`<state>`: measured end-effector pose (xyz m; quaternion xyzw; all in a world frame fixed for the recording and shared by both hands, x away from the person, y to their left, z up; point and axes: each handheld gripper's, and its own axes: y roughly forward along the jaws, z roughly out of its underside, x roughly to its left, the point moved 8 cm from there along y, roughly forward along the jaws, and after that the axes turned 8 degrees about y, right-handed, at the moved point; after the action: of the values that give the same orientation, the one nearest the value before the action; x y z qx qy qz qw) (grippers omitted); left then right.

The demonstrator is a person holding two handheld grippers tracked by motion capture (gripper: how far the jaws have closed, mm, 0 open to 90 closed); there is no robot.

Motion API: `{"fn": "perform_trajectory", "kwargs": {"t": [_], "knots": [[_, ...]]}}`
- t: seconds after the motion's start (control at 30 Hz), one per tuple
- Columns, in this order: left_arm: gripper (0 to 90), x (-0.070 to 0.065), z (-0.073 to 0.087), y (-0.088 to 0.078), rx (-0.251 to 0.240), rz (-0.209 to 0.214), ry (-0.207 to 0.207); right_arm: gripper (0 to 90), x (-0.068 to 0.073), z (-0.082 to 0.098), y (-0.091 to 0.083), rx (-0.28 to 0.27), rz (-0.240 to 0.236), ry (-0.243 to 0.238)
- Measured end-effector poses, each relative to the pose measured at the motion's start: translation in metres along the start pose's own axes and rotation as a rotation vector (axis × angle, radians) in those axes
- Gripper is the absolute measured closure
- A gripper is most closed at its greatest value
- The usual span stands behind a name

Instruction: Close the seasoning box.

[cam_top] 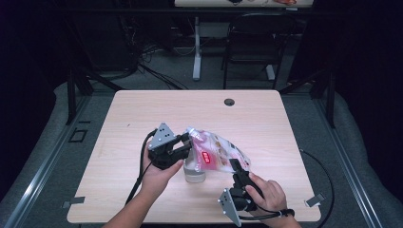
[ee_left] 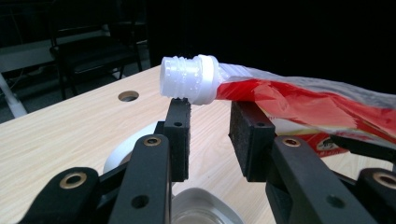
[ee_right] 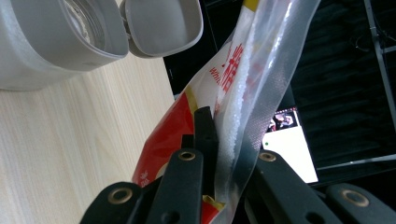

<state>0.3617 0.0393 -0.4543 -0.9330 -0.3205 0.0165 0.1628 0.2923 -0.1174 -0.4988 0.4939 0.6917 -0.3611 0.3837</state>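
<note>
High view: pouch [cam_top: 216,151] lifted across the centre of the frame, slanting from lower right up to upper left; held like this probably so the contents run down toward the spout.
Pouch, place: above the table [cam_top: 266,118], not lying on it; lower end in the right gripper [cam_top: 236,167], spout end near the left gripper [cam_top: 186,142].
Container: pale jar [cam_top: 193,170] standing on the table just under the spout end, centre of the high view; seems placed there to receive what comes out.
Jar lid: hinged flap [ee_right: 163,25] swung open in the upper left of the right gripper view, so the mouth is free.
Left gripper view: white threaded spout [ee_left: 189,78] in the upper centre, cap off, lying level and pointing to the left of the frame.
Left gripper [ee_left: 210,135], state: about half open, nothing clamped; jaw tips just under the spout, one touching or almost touching its underside, cannot tell which; probably supporting and aiming it over the jar rim [ee_left: 205,207] at the bottom centre.
Right gripper view: clear edge of the pouch [ee_right: 233,107] with white grains inside, running from bottom centre to the top of the frame.
Right gripper [ee_right: 219,154], state: closed tight on the pouch edge, film pinched flat between the pads; grip at the far end likely to raise the bottom and leave the spout free.
Judgement: pouring step being prepared, spout not yet tipped downward.
</note>
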Motion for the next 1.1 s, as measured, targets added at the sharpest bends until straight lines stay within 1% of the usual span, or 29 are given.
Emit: {"fn": "perform_trajectory", "kwargs": {"t": [0.03, 0.07, 0.1, 0.2, 0.3, 0.33, 0.37, 0.4, 0.43, 0.53, 0.6, 0.67, 0.73, 0.77, 0.8, 0.87, 0.97, 1.1], "knots": [[69.4, 0.000, -0.001, 0.000, -0.002, -0.004, 0.000, 86.5, 0.000, 0.000, 0.000, 0.000, -0.002, 0.007], [69.5, 0.000, -0.001, 0.000, 0.000, -0.002, -0.001, 86.5, 0.001, -0.002, 0.001, -0.019, -0.008, 0.033], [69.5, 0.000, -0.002, 0.000, 0.000, -0.003, 0.001, 86.5, 0.001, -0.002, 0.001, -0.019, -0.008, 0.033], [69.5, 0.001, -0.003, 0.001, -0.007, -0.005, 0.000, 86.5, 0.001, -0.003, 0.002, -0.024, -0.018, 0.064], [69.3, 0.001, -0.004, 0.000, -0.019, -0.004, -0.003, 86.5, -0.001, -0.003, 0.001, -0.026, -0.040, 0.127], [69.3, 0.001, -0.004, -0.001, -0.013, -0.005, 0.001, 86.5, -0.001, -0.004, 0.001, -0.036, -0.040, 0.153], [69.3, 0.001, -0.005, -0.001, -0.018, -0.007, 0.000, 86.5, -0.002, -0.003, 0.001, -0.028, -0.038, 0.163], [69.3, 0.000, -0.006, -0.001, -0.022, -0.003, 0.000, 86.5, -0.002, -0.004, 0.001, -0.041, -0.043, 0.191], [69.1, 0.000, -0.006, -0.001, -0.022, -0.002, 0.003, 86.5, -0.004, -0.003, -0.001, -0.018, -0.054, 0.206], [68.9, -0.001, -0.007, -0.002, -0.029, -0.003, 0.005, 86.6, -0.006, -0.002, 0.000, -0.020, -0.065, 0.264], [68.4, -0.001, -0.007, -0.002, -0.029, -0.002, 0.005, 87.0, -0.007, -0.001, 0.000, -0.027, -0.088, 0.334], [68.4, -0.001, -0.007, -0.002, -0.026, -0.002, 0.005, 87.4, -0.008, 0.000, 0.000, -0.031, -0.100, 0.372], [68.4, -0.001, -0.006, -0.001, -0.025, 0.000, 0.004, 87.9, -0.009, 0.002, 0.001, -0.028, -0.130, 0.445], [68.4, -0.001, -0.006, 0.000, -0.028, -0.002, 0.004, 87.9, -0.009, 0.002, 0.001, -0.028, -0.130, 0.445], [68.4, -0.001, -0.006, 0.000, -0.026, 0.000, 0.003, 88.1, -0.009, 0.004, 0.003, -0.023, -0.156, 0.486], [68.3, -0.002, -0.006, 0.001, -0.033, 0.003, -0.001, 88.4, -0.007, 0.006, 0.005, -0.018, -0.181, 0.519], [68.2, -0.003, -0.005, 0.004, -0.024, 0.001, 0.002, 88.5, -0.003, 0.010, 0.007, 0.000, -0.206, 0.539], [68.1, -0.004, -0.005, 0.004, -0.028, 0.007, 0.001, 88.6, -0.002, 0.013, 0.010, 0.004, -0.239, 0.593]]}}
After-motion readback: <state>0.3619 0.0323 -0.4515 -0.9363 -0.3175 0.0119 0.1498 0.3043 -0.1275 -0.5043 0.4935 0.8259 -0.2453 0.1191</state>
